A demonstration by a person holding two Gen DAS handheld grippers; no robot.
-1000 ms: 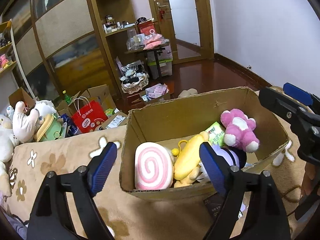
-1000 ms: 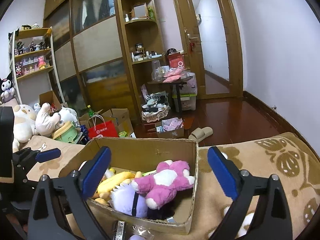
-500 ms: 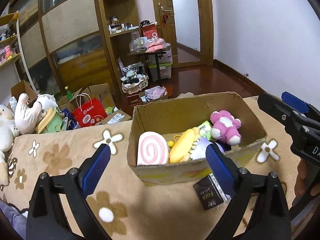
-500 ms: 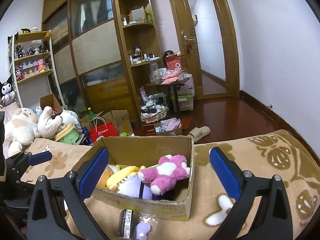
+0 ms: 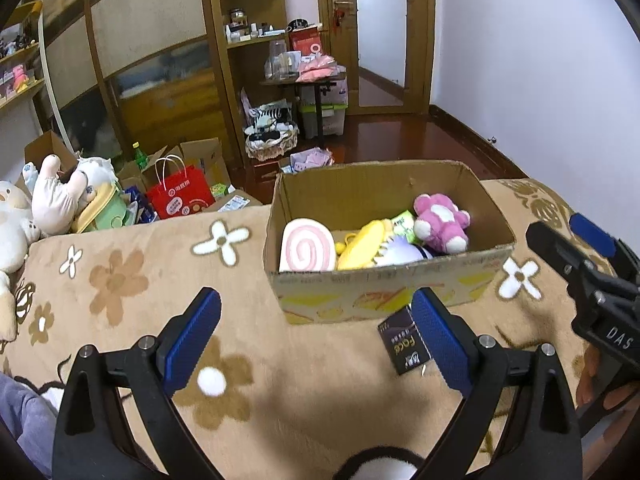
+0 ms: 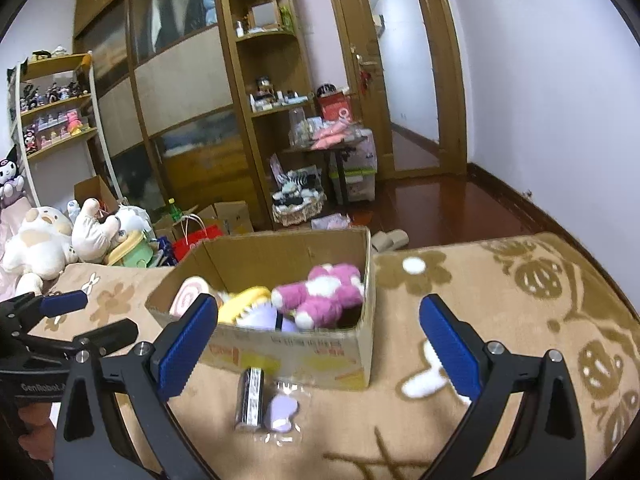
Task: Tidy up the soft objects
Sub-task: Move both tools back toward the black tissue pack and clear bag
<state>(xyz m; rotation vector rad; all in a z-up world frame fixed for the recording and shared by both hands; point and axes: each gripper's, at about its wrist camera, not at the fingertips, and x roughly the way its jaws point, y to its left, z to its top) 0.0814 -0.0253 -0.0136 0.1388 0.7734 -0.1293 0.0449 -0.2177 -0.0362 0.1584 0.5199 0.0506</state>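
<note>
Jaws of the left gripper (image 5: 316, 334) are seen spread wide, having just been opening, with nothing between them; the right gripper (image 6: 318, 346) is likewise parted and empty. Ahead of both, the cardboard box (image 5: 384, 294) is set on the floral beige blanket (image 5: 132, 280), its long axis running across the left view. Inside are held a pink swirl cushion (image 5: 306, 246), a yellow plush (image 5: 362, 246) and a pink bear (image 5: 438, 222). Just before the box, nearer the right gripper, a dark packet (image 6: 250, 398) and a bagged purple item (image 6: 282, 414) are left lying. Beyond, wooden cabinets (image 6: 176, 92) and a door (image 6: 404, 92) are seen.
</note>
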